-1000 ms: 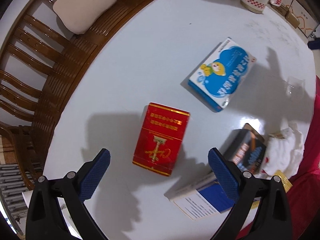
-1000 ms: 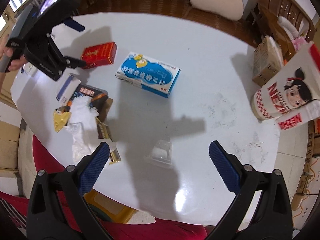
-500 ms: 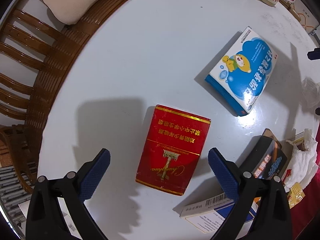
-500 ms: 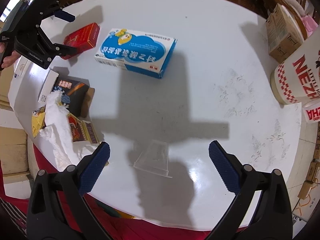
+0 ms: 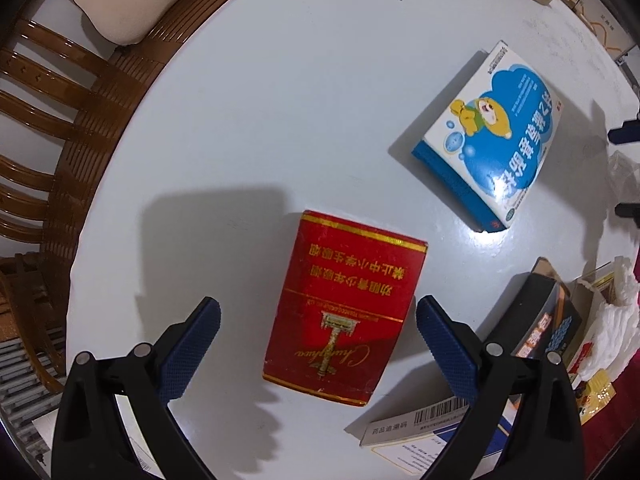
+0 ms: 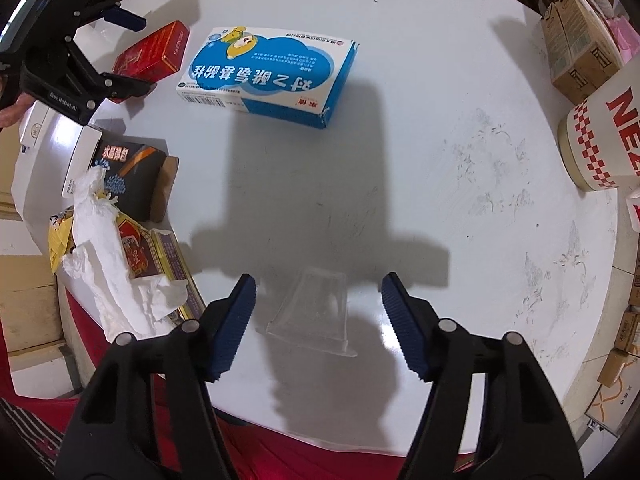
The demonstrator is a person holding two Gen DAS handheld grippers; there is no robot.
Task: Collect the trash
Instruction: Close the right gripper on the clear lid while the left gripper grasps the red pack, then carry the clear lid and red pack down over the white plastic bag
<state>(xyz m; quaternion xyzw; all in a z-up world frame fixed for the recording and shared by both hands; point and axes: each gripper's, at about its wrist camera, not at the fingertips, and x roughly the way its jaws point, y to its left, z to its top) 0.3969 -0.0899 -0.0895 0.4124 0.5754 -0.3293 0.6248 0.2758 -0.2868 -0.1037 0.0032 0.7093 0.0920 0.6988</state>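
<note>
On the white round table (image 5: 280, 100) a red cigarette pack (image 5: 344, 308) lies flat. My left gripper (image 5: 318, 328) hangs open over it, one blue pad on each side, neither touching. In the right wrist view a clear plastic cup (image 6: 316, 310) lies on its side near the table's front edge. My right gripper (image 6: 318, 310) straddles it with its jaws closing; gaps still show between both pads and the cup. The left gripper (image 6: 120, 52) and the red pack (image 6: 154, 54) also appear at the far left of that view.
A blue and white medicine box (image 6: 268, 72) lies mid-table. A heap of black box (image 6: 128, 172), crumpled tissue (image 6: 104, 256) and small packs sits at the left edge. A red-checked tub (image 6: 600, 128) and cartons (image 6: 576, 36) stand right. Wooden chairs (image 5: 52, 120) ring the table.
Both grippers have come down closer to the table. The red pack and the clear cup now sit between their jaws. The right jaws have narrowed.
</note>
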